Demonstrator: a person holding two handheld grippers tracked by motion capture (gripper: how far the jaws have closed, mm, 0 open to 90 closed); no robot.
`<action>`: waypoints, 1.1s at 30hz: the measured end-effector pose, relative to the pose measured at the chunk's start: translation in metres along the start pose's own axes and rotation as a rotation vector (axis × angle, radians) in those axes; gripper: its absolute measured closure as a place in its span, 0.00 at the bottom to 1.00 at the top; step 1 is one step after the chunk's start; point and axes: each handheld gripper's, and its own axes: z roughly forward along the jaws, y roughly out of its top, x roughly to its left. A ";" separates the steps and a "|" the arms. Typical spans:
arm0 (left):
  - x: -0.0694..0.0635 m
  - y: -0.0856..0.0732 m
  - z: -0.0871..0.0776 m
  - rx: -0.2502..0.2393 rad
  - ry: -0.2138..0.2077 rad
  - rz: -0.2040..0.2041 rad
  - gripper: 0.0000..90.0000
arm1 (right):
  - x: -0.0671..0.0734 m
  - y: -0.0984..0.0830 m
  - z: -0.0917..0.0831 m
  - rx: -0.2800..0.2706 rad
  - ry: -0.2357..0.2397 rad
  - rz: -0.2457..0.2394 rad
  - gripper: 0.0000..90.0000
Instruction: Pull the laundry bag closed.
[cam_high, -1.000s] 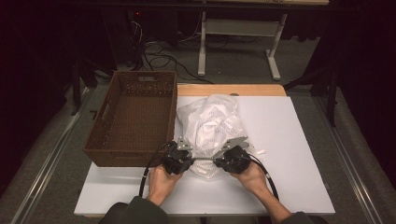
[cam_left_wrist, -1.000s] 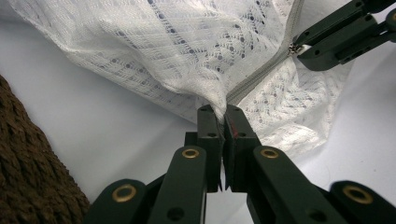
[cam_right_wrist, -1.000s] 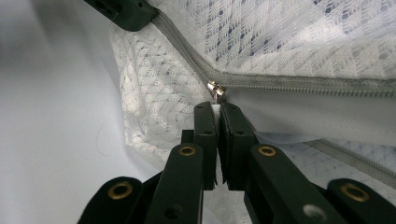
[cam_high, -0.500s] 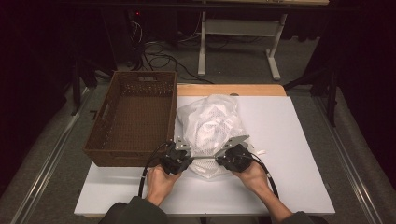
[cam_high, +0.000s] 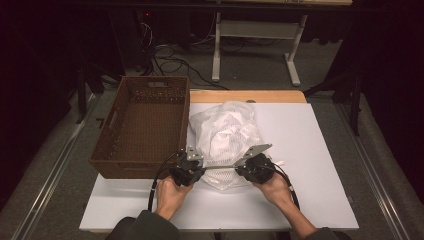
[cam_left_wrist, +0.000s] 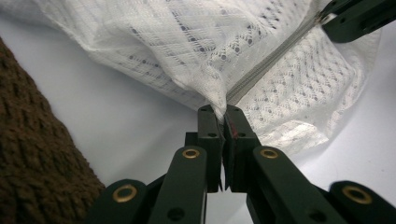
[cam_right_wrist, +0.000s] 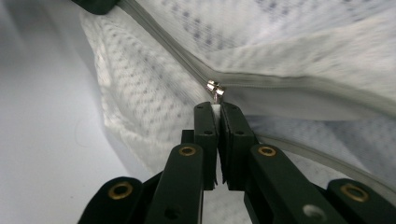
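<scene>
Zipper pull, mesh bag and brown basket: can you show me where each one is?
zipper pull (cam_right_wrist: 215, 88), right gripper view, on its small metal slider.
mesh bag (cam_high: 226, 131), high view, on the middle of its white netting.
brown basket (cam_high: 106, 155), high view, on its woven left wall.
</scene>
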 end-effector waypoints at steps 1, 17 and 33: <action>0.002 -0.001 0.000 0.012 0.024 0.002 0.97 | -0.004 -0.002 -0.004 -0.003 -0.020 0.015 0.97; 0.002 -0.002 0.001 0.030 0.071 0.024 0.97 | -0.024 -0.018 -0.022 -0.001 -0.042 0.095 0.97; 0.001 -0.006 0.007 0.067 0.098 0.040 0.97 | -0.043 -0.039 -0.040 -0.002 -0.076 0.154 0.97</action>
